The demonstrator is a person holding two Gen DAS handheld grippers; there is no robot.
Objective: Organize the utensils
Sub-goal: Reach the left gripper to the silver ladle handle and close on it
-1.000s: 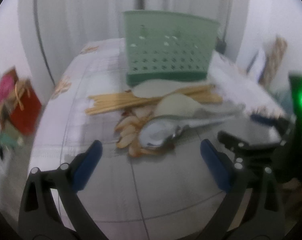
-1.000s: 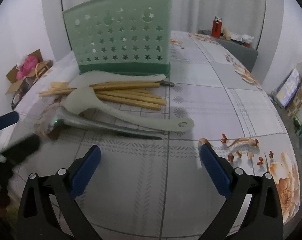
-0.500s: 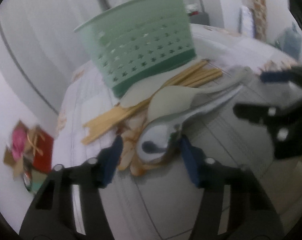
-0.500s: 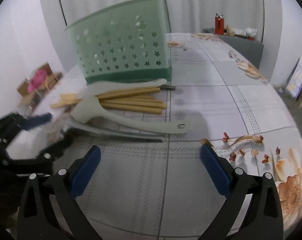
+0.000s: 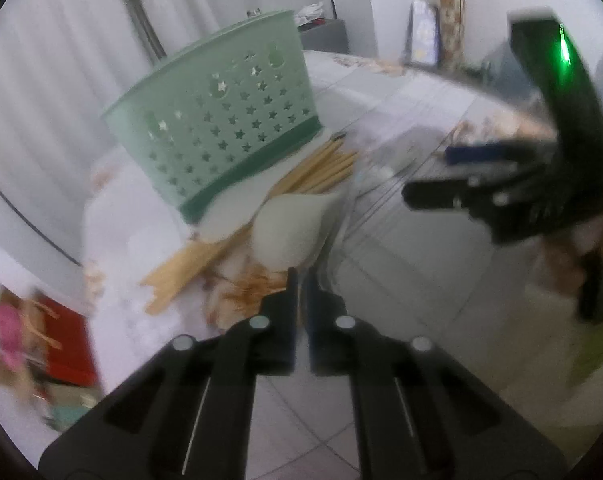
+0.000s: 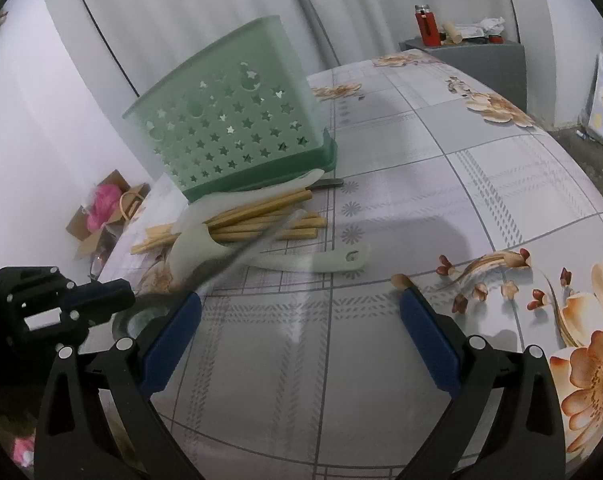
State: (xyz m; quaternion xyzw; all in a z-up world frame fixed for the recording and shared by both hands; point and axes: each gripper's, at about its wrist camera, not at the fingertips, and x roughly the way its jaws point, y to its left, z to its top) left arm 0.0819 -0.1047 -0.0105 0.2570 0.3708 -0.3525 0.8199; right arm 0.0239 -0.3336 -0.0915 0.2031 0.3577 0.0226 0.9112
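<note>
Lying in a loose pile on the counter [image 6: 441, 184], the utensils sit just in front of the green star-punched holder [image 6: 229, 120], which stands upright on its darker green base. A bundle of wooden chopsticks [image 6: 261, 216] lies fanned against the foot of the holder, with a flat white spatula [image 6: 261, 194] resting across them. A pale rice paddle [image 6: 301, 260] lies over the chopsticks, its broad head toward the left claw and its handle with the hanging hole pointing out over the open cloth. A metal spoon [image 6: 237, 256] is tilted up off the counter, its handle blurred and slanting across the paddle; its bowl end sits at the left claw [image 5: 300, 280], whose blue-padded fingers are drawn nearly together on the thin metal, so it appears clamped on the spoon. From the left wrist view the paddle head [image 5: 293, 228] shows just beyond those fingertips, with the chopsticks [image 5: 229, 248] and the holder [image 5: 221, 136] behind.

The right claw [image 6: 301, 332] hangs spread wide above bare counter, nothing between its fingers, near the paddle's handle end. A floral, grid-patterned cloth covers the counter. Past the left edge a cardboard box [image 6: 97, 216] with pink contents sits on the floor, and a grey cabinet [image 6: 465, 56] carrying a red bottle [image 6: 425, 24] stands by the far wall.
</note>
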